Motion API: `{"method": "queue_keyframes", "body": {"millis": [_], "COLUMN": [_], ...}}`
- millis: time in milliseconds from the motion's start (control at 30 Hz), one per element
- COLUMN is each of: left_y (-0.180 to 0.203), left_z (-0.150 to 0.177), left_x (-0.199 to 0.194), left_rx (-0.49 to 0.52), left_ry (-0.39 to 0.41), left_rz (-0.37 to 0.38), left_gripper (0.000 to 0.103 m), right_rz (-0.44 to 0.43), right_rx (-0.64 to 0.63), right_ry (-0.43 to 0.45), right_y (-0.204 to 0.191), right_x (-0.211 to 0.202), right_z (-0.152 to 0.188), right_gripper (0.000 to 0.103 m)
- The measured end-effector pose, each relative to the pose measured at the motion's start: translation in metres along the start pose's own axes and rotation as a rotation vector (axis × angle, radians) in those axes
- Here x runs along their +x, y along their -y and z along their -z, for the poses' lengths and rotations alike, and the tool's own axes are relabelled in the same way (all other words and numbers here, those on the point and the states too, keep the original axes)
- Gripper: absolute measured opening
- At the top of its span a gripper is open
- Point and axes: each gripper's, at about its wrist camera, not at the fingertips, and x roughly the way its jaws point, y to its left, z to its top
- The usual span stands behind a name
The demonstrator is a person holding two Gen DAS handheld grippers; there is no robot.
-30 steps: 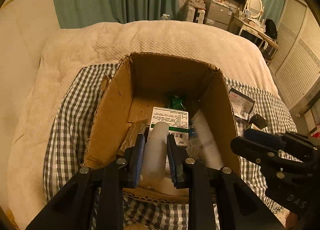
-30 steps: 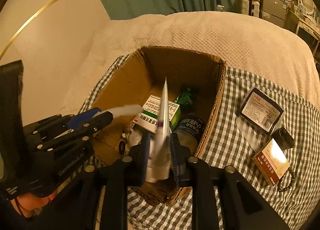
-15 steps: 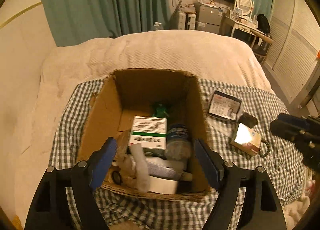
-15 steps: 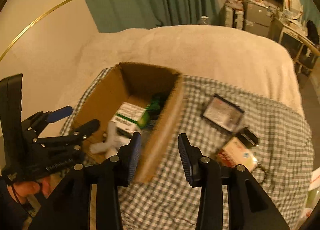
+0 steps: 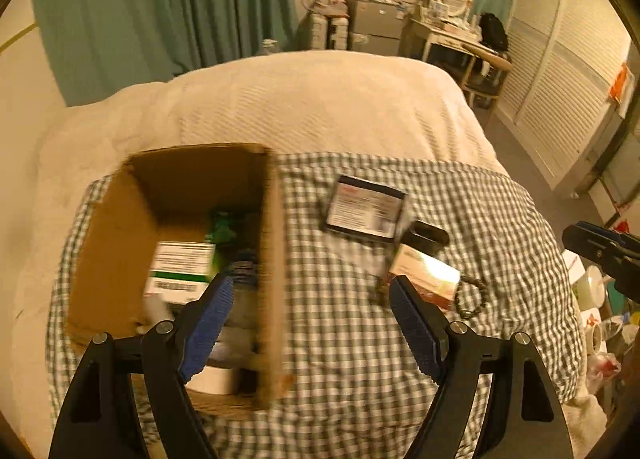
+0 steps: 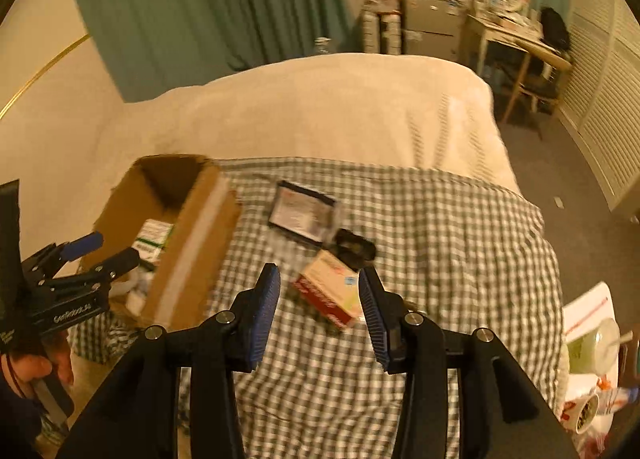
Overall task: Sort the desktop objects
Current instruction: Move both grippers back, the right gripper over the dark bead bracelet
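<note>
Dim, warm yellow indoor light, motion blur across both fisheye views, dark rounded corners, glare on one small box.

A checked cloth lies over the near part of a bed. On the cloth's left portion stands an open cardboard box; inside it lie a printed carton, a bottle to its right against the box wall, and further items too blurred to tell. Right of the box, on the cloth, a flat packet lies farthest back. Just nearer and rightward sits a small case, with a small carton touching its near side. A bead bracelet lies just right of that carton. Behind the bed hang curtains; a desk stands to the rear right.
</note>
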Motion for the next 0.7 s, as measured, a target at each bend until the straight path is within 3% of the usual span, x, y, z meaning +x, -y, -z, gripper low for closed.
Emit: {"method": "queue_keyframes", "body": {"millis": [133,333,467,600,700], "left_y": [0.035,0.081,0.093,0.096,0.092], "left_z": [0.000,0.010,0.030,0.043,0.047], "left_x": [0.021,0.056,0.086,0.112,0.124], "left_rx": [0.020,0.129,0.192,0.190,0.143], "left_ry": [-0.049,-0.085,-0.105,-0.120,-0.110], "left_rz": [0.029,0.030,0.035,0.047,0.073], "left_gripper": [0.083,0.083,0.083,0.083,0.083], "right_rz": [0.026,0.075,0.097,0.037,0.064], "right_rx": [0.037,0.046,0.034,0.124,0.102], "right_ry": [-0.017,-0.065,-0.108,-0.184,-0.199], "right_y": [0.030,0.060,0.081,0.105,0.114], "right_x": [0.008,0.034,0.061,0.090,0.110], "right_z": [0.001,0.006,0.022,0.039,0.047], "right_gripper": [0.041,0.041,0.041,0.041,0.041]}}
